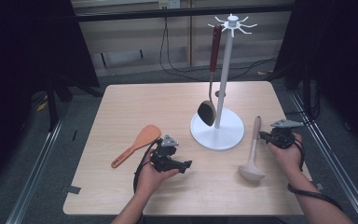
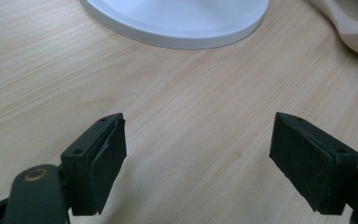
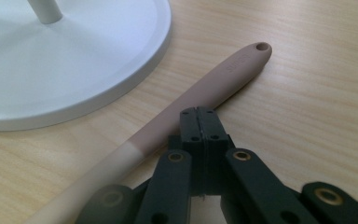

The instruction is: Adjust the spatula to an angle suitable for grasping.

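Ladle (image 1: pixel 252 156) lies left of my right gripper (image 1: pixel 264 136) in the high view, its handle pointing away toward the table's (image 1: pixel 121 186) far edge; my left gripper (image 1: pixel 186 164) sits well apart. Left gripper view: jaws wide, empty, over bare wood. Right gripper view: jaws pressed together, empty, handle (image 3: pixel 200 95) just left, stand base (image 3: pixel 98 70) beyond.

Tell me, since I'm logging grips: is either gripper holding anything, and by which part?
Nothing is held. The right gripper is shut on itself, pads together beside the ladle handle. The left gripper is open over bare table.
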### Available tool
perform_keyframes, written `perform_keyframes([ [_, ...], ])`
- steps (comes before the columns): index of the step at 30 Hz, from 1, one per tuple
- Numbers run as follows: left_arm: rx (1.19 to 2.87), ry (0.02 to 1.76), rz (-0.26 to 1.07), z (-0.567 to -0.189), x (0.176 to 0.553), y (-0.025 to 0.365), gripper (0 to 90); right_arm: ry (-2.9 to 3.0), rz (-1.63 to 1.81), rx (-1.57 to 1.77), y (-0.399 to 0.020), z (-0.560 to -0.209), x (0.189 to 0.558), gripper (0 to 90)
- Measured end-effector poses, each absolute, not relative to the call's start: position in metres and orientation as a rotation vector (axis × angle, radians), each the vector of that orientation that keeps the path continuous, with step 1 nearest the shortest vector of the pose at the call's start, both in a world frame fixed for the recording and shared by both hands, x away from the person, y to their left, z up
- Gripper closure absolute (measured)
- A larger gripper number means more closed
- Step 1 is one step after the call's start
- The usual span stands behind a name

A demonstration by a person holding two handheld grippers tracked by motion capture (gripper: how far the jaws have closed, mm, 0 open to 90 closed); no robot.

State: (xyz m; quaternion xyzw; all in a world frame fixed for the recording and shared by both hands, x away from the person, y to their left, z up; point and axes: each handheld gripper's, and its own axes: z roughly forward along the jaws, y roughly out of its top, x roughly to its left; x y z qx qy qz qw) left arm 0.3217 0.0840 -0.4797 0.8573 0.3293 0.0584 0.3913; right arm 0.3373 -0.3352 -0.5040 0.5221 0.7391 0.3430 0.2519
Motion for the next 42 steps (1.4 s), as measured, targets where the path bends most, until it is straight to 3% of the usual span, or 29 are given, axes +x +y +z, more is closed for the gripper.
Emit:
perform_keyframes([
  [31, 2.182, 0.813, 0.152, -0.478, 0.324, 0.078, 18.5, 2.031, 0.988, 1.490, -0.327, -0.510, 0.360, 89.9],
  [42, 2.176, 0.818, 0.162, -0.475, 0.324, 0.082, 18.5, 2.008, 0.915, 1.565, -0.323, -0.491, 0.360, 77.6],
])
